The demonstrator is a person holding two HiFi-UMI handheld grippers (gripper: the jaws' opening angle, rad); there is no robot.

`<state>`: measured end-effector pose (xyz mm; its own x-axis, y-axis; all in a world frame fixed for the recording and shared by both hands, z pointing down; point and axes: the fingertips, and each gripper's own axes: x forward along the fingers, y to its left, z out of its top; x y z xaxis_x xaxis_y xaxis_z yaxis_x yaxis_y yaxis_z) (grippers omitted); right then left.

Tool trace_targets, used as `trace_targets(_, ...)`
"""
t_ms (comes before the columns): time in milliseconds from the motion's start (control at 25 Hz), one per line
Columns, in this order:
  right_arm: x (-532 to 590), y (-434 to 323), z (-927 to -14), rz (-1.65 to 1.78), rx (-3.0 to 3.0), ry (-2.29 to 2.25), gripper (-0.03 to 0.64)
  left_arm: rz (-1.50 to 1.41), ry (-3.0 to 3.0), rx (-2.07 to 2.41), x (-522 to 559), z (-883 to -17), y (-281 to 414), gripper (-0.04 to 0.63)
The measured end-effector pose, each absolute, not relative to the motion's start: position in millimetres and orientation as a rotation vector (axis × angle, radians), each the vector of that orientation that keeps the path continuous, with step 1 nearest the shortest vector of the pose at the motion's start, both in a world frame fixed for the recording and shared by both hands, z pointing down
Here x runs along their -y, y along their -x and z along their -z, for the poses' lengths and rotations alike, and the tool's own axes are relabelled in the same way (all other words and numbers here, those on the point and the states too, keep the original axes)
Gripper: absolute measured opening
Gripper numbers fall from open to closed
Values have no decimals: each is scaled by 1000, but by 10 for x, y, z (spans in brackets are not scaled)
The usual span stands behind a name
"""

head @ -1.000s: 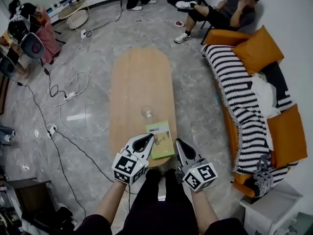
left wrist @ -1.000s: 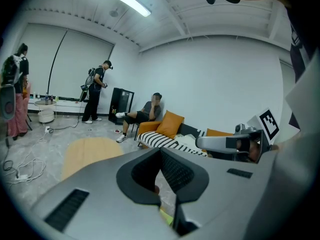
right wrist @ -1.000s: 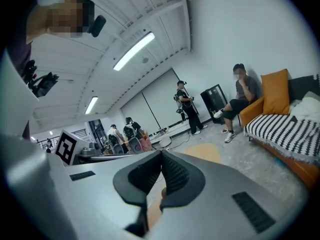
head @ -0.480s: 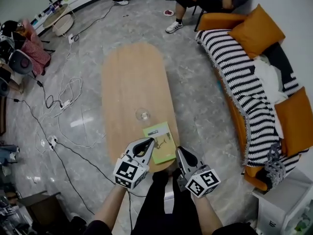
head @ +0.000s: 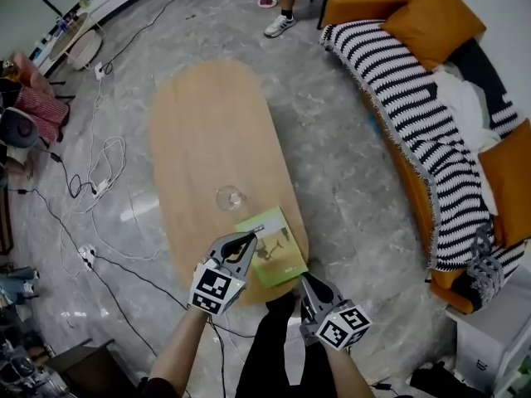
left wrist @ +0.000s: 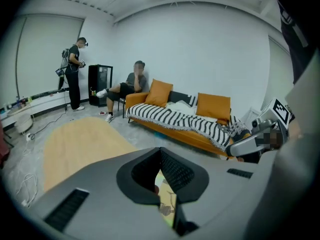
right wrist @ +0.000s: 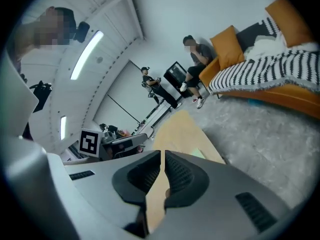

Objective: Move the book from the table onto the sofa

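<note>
Green book [head: 278, 259] nearer left gripper [head: 250, 238] now

Left gripper [head: 248, 240] closer over the book [head: 279, 255]; right gripper [head: 309, 282] farther back.

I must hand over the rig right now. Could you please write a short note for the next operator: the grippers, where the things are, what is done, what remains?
Left gripper: jaws together, tips over the book's left edge; I see no grip on it.
Right gripper: jaws together, empty, just off the table's near end.
Book: flat on the near end of the table, close to a small glass.
Sofa: to the right of the table.
Done: nothing yet.
Left: grasp the book, carry it over, lay it on the sofa.
</note>
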<state>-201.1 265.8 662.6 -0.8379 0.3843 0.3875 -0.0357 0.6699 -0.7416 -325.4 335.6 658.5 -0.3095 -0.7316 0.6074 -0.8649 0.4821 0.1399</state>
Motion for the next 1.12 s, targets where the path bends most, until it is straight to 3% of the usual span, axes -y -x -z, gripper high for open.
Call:
trace_targets(680, -2677, 1575, -7989, -1273, 2138, 18, 31, -550, -1392, 1800, -3335, -8170, 3499, 14)
trace_targets(1000, -2867, 1334, -8530, -1394, 1999, -51, 101, -619, -1393, 1619, -3355, -8714, 3475, 18)
trace_targets(1120, -2917, 1270, -8672, -1425, 1967, -57, 120, -631, -1399, 1548, -3322, -8812, 3462, 119)
